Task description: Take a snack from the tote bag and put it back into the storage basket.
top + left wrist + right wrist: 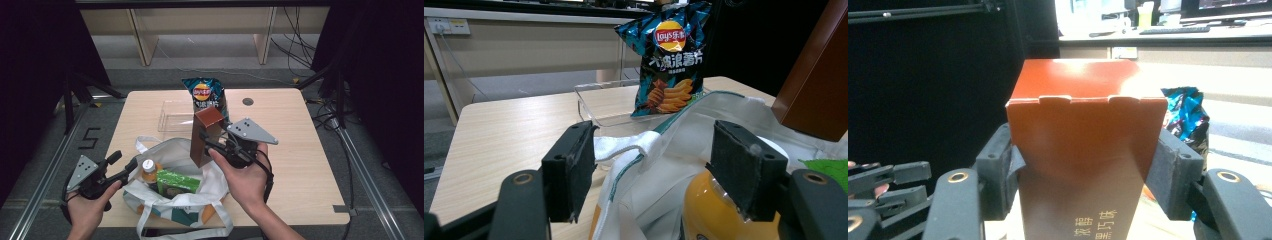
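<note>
While your right gripper (212,145) pinches the brown carton (206,136) at frame centre above the white tote bag (175,200), your left gripper (131,167) gapes at its rim lower left, so lower the carton inside.

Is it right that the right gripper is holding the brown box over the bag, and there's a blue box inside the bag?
Not quite. The right gripper does hold the brown box over the bag, but the box inside the bag is green, as the high view shows.
</note>
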The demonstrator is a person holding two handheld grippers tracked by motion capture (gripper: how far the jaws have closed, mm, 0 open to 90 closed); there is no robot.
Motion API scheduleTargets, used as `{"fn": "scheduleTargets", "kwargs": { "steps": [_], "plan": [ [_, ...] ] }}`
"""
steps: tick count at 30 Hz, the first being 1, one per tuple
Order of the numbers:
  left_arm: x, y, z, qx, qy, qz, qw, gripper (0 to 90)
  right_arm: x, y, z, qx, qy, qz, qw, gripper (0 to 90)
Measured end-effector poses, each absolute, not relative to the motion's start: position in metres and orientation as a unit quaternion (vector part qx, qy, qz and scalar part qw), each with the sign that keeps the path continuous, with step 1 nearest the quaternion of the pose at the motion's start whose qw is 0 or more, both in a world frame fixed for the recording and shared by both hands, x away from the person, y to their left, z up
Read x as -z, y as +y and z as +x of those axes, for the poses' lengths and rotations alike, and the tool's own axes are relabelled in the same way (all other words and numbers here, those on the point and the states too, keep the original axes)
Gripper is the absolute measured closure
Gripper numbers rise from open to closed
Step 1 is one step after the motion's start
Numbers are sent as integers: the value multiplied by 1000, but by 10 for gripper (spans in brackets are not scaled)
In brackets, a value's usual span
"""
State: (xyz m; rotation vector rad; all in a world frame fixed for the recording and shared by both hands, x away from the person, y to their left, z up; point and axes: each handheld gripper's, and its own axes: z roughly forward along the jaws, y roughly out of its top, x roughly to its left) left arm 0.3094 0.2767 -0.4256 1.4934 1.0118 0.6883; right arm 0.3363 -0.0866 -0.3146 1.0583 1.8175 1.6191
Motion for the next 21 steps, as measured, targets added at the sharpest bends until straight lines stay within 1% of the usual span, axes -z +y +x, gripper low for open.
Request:
{"fn": "scheduleTargets", "kwargs": {
  "steps": [2,13,21],
  "plan": [
    [426,277,309,-293,430,636,570,336,314,-87,338,-590,664,386,250,393],
    [426,276,310,-293,430,637,570,337,311,-91,345,-587,659,394,257,393],
    [425,276,310,-293,428,637,570,337,306,-95,352,-586,652,397,272,393]
  ]
}}
